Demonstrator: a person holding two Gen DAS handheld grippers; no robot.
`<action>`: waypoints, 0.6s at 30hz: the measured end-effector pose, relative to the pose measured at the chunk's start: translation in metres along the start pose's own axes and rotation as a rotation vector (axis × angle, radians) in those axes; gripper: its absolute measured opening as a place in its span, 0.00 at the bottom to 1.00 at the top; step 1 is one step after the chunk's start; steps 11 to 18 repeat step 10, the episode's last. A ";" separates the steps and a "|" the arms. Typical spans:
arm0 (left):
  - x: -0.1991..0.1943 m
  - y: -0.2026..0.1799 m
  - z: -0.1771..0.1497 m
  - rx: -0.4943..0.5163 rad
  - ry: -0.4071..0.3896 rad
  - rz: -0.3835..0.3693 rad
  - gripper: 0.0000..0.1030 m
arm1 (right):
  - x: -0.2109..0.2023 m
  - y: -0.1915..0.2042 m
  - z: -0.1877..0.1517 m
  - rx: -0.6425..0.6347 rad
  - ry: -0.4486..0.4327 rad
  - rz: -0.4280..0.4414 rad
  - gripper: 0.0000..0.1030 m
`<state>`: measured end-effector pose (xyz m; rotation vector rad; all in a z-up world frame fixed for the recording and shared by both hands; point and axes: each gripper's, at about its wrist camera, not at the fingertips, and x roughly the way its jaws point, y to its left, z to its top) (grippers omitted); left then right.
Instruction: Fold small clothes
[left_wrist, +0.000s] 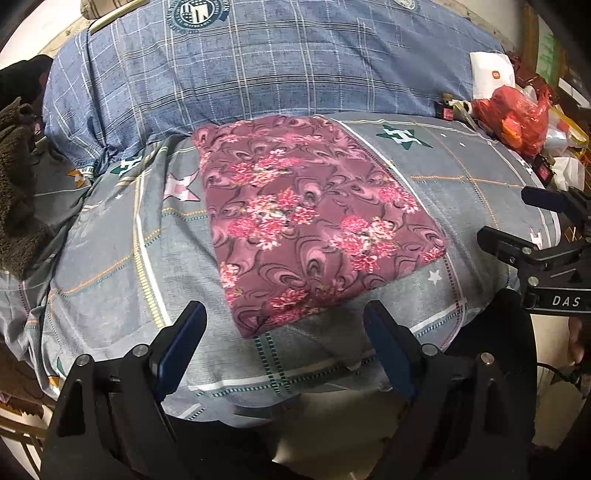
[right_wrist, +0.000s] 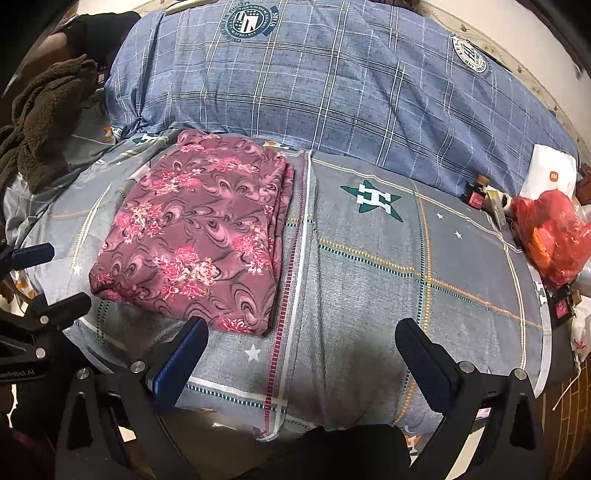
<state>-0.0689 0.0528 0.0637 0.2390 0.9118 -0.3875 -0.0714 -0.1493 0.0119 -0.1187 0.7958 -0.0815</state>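
A folded pink floral garment (left_wrist: 295, 218) is lying flat on the grey checked bed (left_wrist: 461, 206). Both hand-held grippers, left (left_wrist: 284, 314) and right (right_wrist: 301, 328), are hovering near its front edge, fingers spread, pinching nothing.

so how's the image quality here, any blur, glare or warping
Left wrist view: heavy fisheye bowing, floral garment sharp, left claw casts a soft shadow on the grey sheet. Right wrist view: same warping, no glare, right claw shadowing the sheet's near edge.
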 end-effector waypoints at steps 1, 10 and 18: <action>0.000 -0.002 0.000 0.005 -0.001 -0.002 0.85 | 0.000 0.000 0.000 0.001 0.000 -0.003 0.99; 0.000 -0.010 0.000 0.024 -0.001 0.004 0.85 | 0.000 -0.009 0.000 0.017 0.004 -0.016 0.99; 0.000 -0.010 0.000 0.024 -0.001 0.004 0.85 | 0.000 -0.009 0.000 0.017 0.004 -0.016 0.99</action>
